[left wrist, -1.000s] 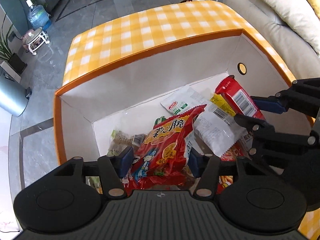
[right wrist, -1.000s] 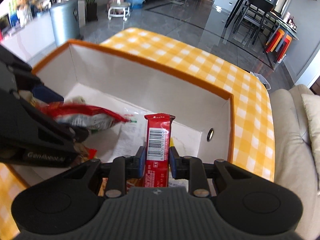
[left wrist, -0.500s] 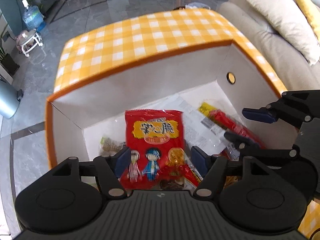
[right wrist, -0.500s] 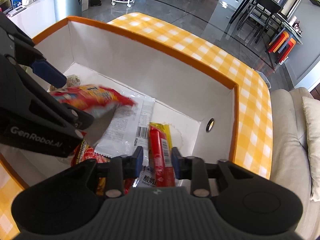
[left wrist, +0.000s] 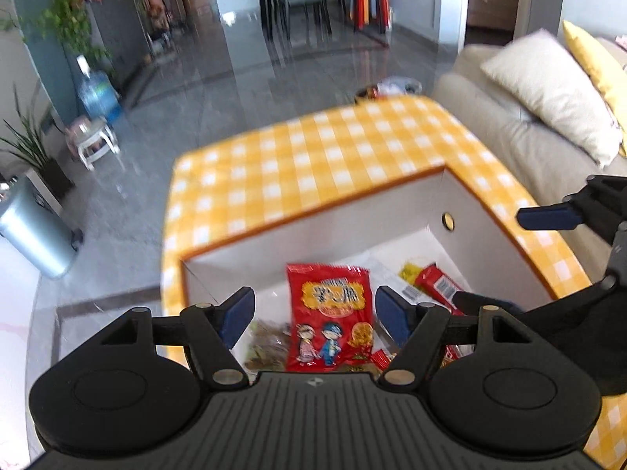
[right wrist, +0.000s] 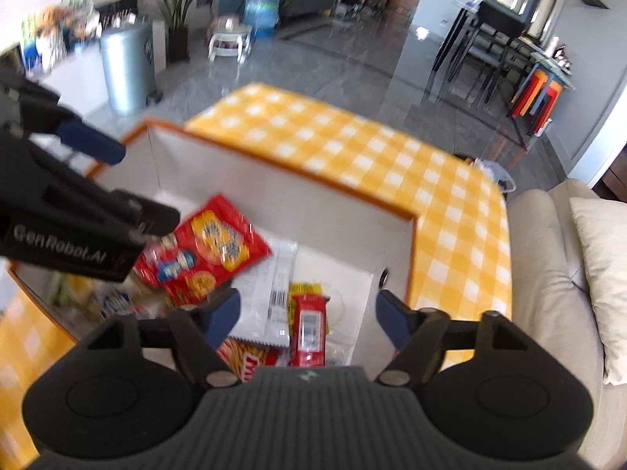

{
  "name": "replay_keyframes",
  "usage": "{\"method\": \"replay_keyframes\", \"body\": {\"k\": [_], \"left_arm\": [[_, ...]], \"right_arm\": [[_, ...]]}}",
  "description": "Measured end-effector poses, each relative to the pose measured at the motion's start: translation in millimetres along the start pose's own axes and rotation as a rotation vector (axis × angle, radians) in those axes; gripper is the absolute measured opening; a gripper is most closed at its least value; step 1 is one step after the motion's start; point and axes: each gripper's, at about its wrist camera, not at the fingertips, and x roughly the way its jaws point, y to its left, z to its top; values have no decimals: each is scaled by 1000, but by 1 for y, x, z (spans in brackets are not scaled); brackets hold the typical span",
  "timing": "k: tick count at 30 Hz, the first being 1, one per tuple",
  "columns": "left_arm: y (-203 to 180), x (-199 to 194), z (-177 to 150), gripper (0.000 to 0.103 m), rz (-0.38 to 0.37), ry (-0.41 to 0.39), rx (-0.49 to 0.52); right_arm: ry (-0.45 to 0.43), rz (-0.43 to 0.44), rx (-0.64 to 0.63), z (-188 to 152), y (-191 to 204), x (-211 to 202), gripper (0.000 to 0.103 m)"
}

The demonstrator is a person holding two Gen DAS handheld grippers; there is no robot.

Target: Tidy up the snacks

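Left-wrist and right-wrist views over an orange-rimmed white box (left wrist: 450,192) standing on a desk (left wrist: 313,164) covered in yellow-and-white check cloth.

We see the left tool (left wrist: 315,309) with its blue-padded jaws spread wide and nothing between them; they have just been opening. Below it, inside the box, lies a red snack bag (left wrist: 328,317) printed with two cartoon children, flat and face up, free of the pads. Just left of the bag sits a brownish packet (left wrist: 262,346), partly hidden by the tool body.

The right tool (right wrist: 307,309) likewise stands wide apart and empty-handed, its jaws having just been opening. Under it, a slim red bar (right wrist: 307,329) with a barcode lies on the box floor beside a yellow wrapper (right wrist: 309,288), near the box wall that bears a round hole (right wrist: 384,276). A clear white pouch (right wrist: 270,286) lies between the bar and the red snack bag, and a packet showing stick biscuits (right wrist: 245,356) peeks out beneath; motion blur leaves its label unreadable to us.

Each tool crosses the other's view at the side, screening part of the box contents.

Around the desk: a beige sofa (left wrist: 521,137) with a cream cushion (left wrist: 548,94), a metal bin (right wrist: 127,70), a water bottle (right wrist: 262,8), potted plants (left wrist: 31,149), and dining chairs (right wrist: 482,47) on grey tile floor (left wrist: 254,78).
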Motion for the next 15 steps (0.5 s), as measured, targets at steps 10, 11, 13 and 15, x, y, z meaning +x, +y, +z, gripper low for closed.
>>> {"method": "replay_keyframes", "body": {"k": [10,11,13,15], "left_arm": [[-7,-68,-18,83,137,-220,5],[-9,-74,-21,83,140,-241,-1],[-13,-86,-29,83,142,-282,-3],[-20,-97,-36,86,145,-314,2]], "right_arm": [[-199,25,181,-12,-1,-90,97],[-219,29,194,-16,1,-98,97],[-254,40,220,-25,4,-113,99],[-287,48,237,-36,7,-129,99]]}}
